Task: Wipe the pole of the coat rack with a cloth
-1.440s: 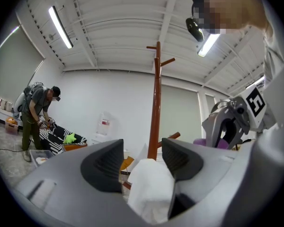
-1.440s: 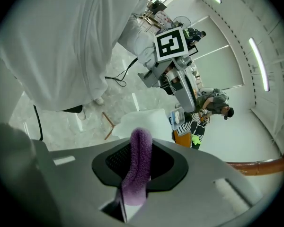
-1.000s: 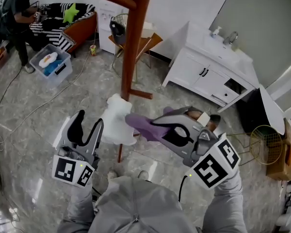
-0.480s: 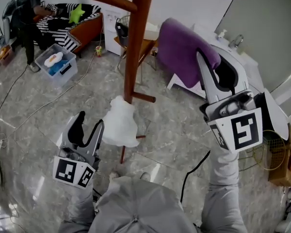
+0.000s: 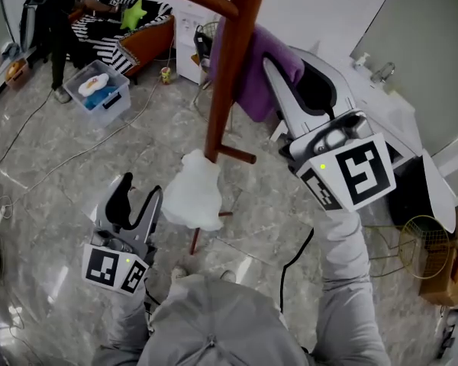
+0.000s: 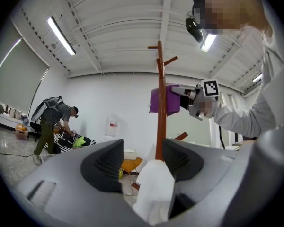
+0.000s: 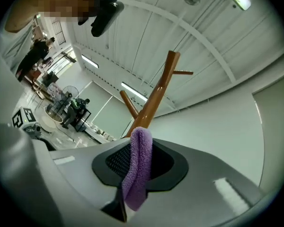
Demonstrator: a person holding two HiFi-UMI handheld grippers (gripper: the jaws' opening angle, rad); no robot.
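Observation:
The brown wooden coat rack pole (image 5: 230, 75) rises through the middle of the head view, with pegs near its top and low down. My right gripper (image 5: 270, 61) is raised beside it and shut on a purple cloth (image 5: 253, 71), which rests against the pole's right side. In the right gripper view the purple cloth (image 7: 138, 167) hangs from the closed jaws, with the pole (image 7: 154, 103) just beyond. My left gripper (image 5: 137, 198) is held low and stands open; a white cloth (image 5: 195, 194) lies against its right jaw. In the left gripper view the white cloth (image 6: 154, 188) sits below the pole (image 6: 159, 112).
A white vanity cabinet with a sink (image 5: 393, 101) stands at the right. A wire basket (image 5: 412, 235) sits on the floor beyond it. At the far left are a plastic bin (image 5: 99, 91), a striped sofa (image 5: 126, 29), a person (image 5: 61, 10), and cables on the marble floor.
My right gripper has lifted the purple cloth from low in front of me up to the pole and brought it against the pole. The left gripper has stayed in place.

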